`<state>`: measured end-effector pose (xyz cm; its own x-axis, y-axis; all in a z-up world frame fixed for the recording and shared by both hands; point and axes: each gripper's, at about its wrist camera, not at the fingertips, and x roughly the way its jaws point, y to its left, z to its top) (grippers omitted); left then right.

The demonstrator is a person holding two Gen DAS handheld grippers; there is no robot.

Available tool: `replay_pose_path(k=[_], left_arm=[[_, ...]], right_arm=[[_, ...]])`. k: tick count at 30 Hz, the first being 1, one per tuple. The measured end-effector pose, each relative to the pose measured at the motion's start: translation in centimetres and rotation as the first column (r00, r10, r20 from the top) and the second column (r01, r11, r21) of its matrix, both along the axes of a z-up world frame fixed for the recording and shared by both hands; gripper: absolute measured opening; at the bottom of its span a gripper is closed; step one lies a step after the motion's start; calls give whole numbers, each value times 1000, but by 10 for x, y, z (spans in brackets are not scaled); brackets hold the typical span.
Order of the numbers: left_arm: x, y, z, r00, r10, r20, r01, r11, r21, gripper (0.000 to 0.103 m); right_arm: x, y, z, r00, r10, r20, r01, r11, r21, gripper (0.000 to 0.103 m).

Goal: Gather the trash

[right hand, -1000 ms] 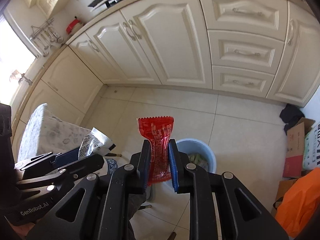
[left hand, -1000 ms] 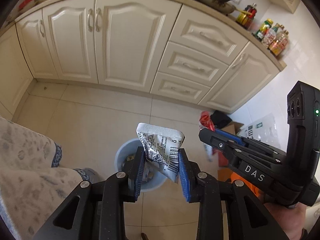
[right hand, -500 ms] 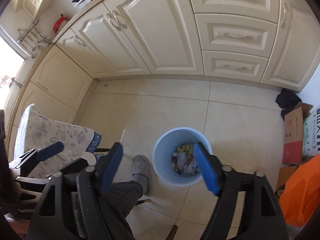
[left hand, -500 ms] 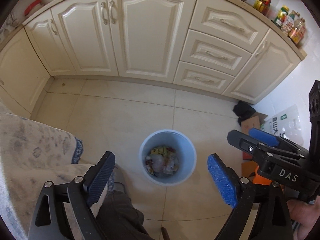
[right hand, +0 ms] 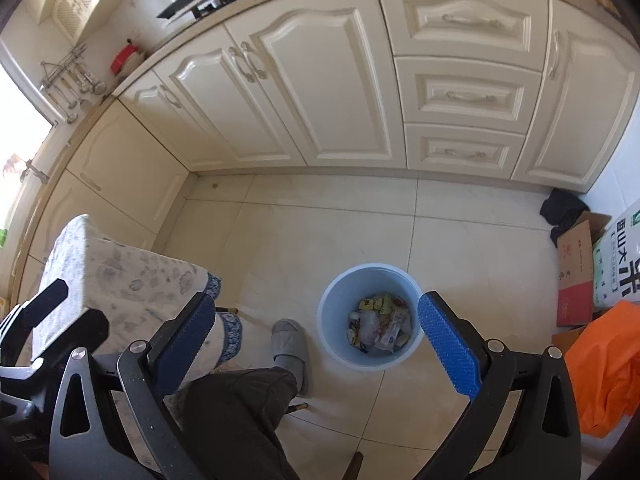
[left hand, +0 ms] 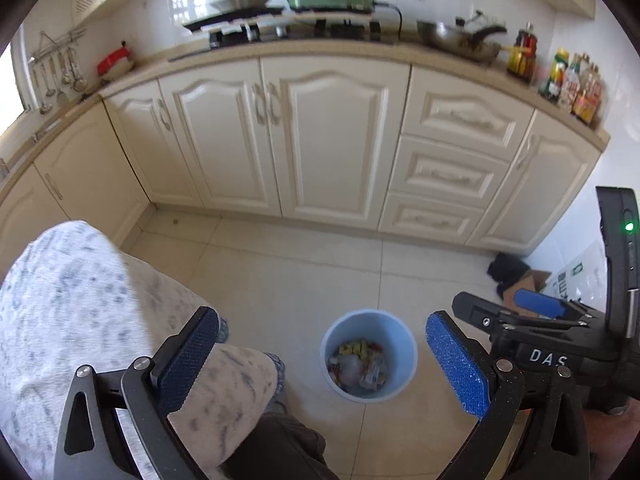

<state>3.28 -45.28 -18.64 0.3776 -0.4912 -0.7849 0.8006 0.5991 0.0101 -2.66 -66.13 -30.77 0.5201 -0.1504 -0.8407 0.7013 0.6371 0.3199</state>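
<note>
At your far left the cloth-covered surface (right hand: pixel 120 272) fills the lower corner, its patterned fabric hanging over the edge; just beside it your left tongs (left hand: pixel 322 364) are spread wide, blue pads (left hand: pixel 186 360) far apart with nothing between them; your dark trouser leg (right hand: pixel 236 412) and grey slipper (right hand: pixel 292 344) sit on the floor tiles next to the cloth's hem; right of the slipper stands the light blue bin (right hand: pixel 332 332), upright on the floor, with crumpled wrappers (right hand: pixel 378 328) lying in its bottom; your right tongs (right hand: pixel 316 344) are likewise fully parted and grip nothing, the bin showing in the gap between the pads; farther right, against the wall, a cardboard box (right hand: pixel 574 264) stands near an orange bag (right hand: pixel 604 372); cream cabinets (right hand: pixel 328 92) run along the back.
</note>
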Motion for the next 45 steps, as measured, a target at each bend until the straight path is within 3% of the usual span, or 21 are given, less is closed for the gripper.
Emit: replay_pose_path(k=[6,11,17,23,28,36,40,45], left_arm=[[-20,101,57,993,73,92,-62,991,-117,102],[-46,190,95,970,183,160,-147,966,-213,102],[-78,299,128,912,353,208,-281,908,-310,102],[-123,377,144,842,481,244,-380,851,-362,102],[-159,433,157,776,580,248,-452,786,-421,102],[-205,474,158,676,682,279,-536,715,-449,102],[-213,479,156,643,717,269,-578,685,-443,102],[-212,472,157,613,737,286,-612,671,-419,102]], right_arm=[[15,44,57,995,64,75,-58,995,-75,103],[39,95,106,976,159,149,-137,980,-146,103],[72,165,158,929,305,210,-254,938,-236,103],[97,242,200,856,458,240,-367,865,-342,103],[111,294,219,794,548,263,-429,812,-396,103],[123,357,233,723,645,248,-500,736,-457,103],[120,376,240,697,670,258,-514,716,-472,103],[115,394,250,675,688,267,-518,700,-493,103]])
